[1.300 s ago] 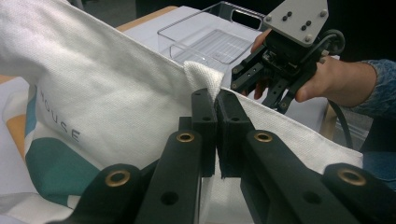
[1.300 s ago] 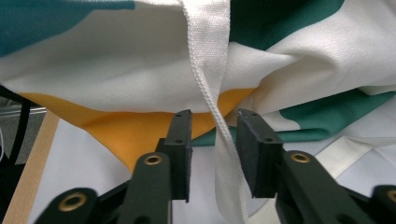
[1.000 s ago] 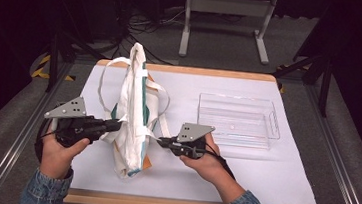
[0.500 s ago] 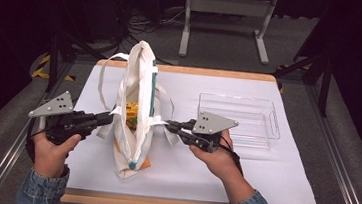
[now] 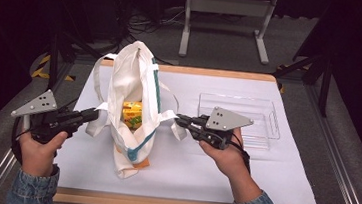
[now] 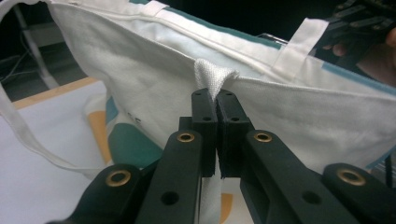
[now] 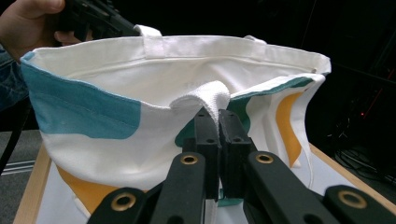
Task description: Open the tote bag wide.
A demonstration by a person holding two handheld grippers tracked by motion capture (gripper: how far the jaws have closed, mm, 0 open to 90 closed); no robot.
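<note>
Both the left gripper (image 5: 92,115) and right gripper (image 5: 181,119) pinch the tote bag (image 5: 130,107) by its handles. To expose the yellow carton (image 5: 131,113), each should pull outward evenly.

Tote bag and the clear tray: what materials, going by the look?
Tote bag: woven cotton or canvas, matte; weave shows in the left gripper view, and it folds softly. Tray: likely rigid clear plastic, glossy; the white table cover shows through it.

Denim cuffs (image 5: 30,196), black grippers (brass-ringed screw holes), grey three-cornered plates (image 5: 228,119).
</note>
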